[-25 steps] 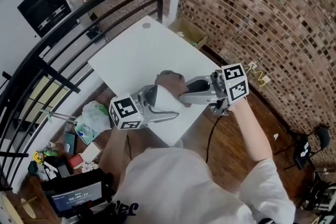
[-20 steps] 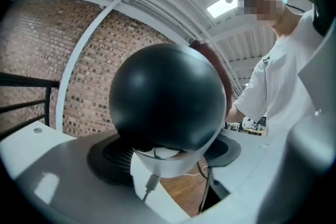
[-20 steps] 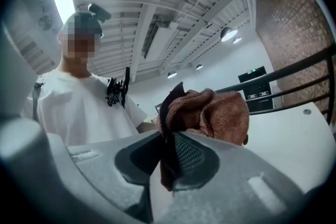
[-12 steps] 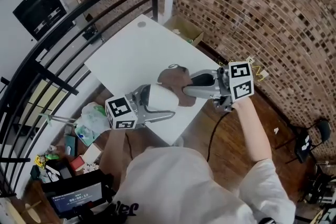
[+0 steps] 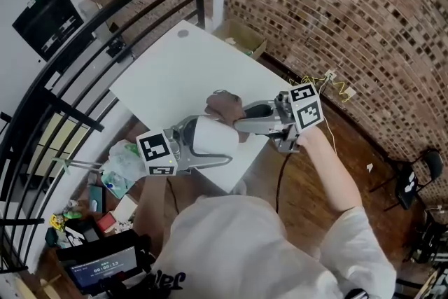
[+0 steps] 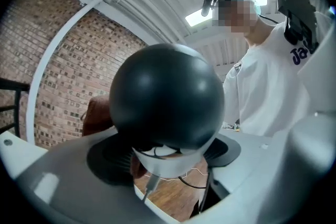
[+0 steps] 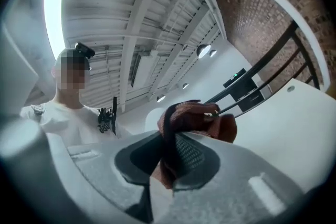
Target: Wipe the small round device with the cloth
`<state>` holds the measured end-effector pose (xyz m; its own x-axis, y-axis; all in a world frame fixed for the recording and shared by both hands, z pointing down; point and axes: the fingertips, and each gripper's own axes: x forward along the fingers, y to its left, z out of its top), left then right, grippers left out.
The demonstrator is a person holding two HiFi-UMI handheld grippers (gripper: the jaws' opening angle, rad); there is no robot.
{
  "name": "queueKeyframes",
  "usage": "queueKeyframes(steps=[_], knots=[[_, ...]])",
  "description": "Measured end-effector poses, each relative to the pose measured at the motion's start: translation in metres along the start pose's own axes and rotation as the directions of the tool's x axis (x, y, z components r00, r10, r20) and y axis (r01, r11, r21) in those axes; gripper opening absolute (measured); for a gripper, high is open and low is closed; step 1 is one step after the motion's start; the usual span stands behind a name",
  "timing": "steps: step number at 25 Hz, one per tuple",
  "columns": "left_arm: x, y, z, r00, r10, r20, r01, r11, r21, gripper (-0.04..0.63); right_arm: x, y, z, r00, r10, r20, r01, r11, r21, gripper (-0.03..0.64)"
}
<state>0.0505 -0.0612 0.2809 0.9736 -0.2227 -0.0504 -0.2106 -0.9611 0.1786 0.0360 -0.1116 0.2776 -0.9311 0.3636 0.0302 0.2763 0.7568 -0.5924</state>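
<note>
Gripping the small round device, a white-bodied unit with a glossy black dome, the left gripper is held level above the near edge of the white table, its 2 jaws closed against the device's sides. A reddish-brown cloth is pinched between the 2 jaws of the right gripper, which is pointed toward the left one. The bunched cloth is seen just beside the device's far side, though contact cannot be confirmed. A black railing and a brick wall are seen beyond the table.
</note>
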Motion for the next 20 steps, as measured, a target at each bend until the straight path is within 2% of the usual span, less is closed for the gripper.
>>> queueKeyframes(steps=[3,6,8,11,13,15,17,20], knots=[[-0.002,0.013,-0.002,0.997,0.079,0.008,-0.079,0.997,-0.021,0.402,-0.004,0.011,0.002,1.0,-0.002,-0.005,0.001,0.999,-0.032,0.04],[-0.008,0.033,-0.004,0.985,0.169,0.039,-0.167,0.984,-0.06,0.402,0.001,0.032,0.0,0.999,0.012,-0.043,-0.016,0.996,-0.092,0.04],[-0.012,0.044,-0.006,0.977,0.207,0.049,-0.202,0.976,-0.081,0.402,0.013,0.042,-0.009,0.996,0.008,-0.084,-0.017,0.993,-0.117,0.04],[-0.01,0.05,-0.009,0.971,0.239,0.022,-0.236,0.966,-0.102,0.402,0.014,0.041,-0.016,0.996,-0.013,-0.087,0.005,0.995,-0.095,0.04],[-0.004,0.052,-0.021,0.963,0.263,-0.052,-0.267,0.957,-0.109,0.402,0.003,0.036,-0.017,0.996,-0.043,-0.082,0.035,0.994,-0.107,0.04],[0.002,0.055,-0.04,0.941,0.283,-0.184,-0.301,0.95,-0.078,0.402,-0.011,0.036,-0.002,0.995,-0.089,-0.049,0.08,0.985,-0.154,0.04],[0.006,0.056,-0.058,0.898,0.29,-0.332,-0.308,0.951,-0.002,0.402,-0.02,0.038,0.027,0.991,-0.136,-0.016,0.128,0.965,-0.227,0.04],[0.014,0.051,-0.076,0.827,0.279,-0.488,-0.252,0.96,0.121,0.402,-0.015,0.034,0.057,0.977,-0.203,-0.059,0.175,0.933,-0.314,0.04]])
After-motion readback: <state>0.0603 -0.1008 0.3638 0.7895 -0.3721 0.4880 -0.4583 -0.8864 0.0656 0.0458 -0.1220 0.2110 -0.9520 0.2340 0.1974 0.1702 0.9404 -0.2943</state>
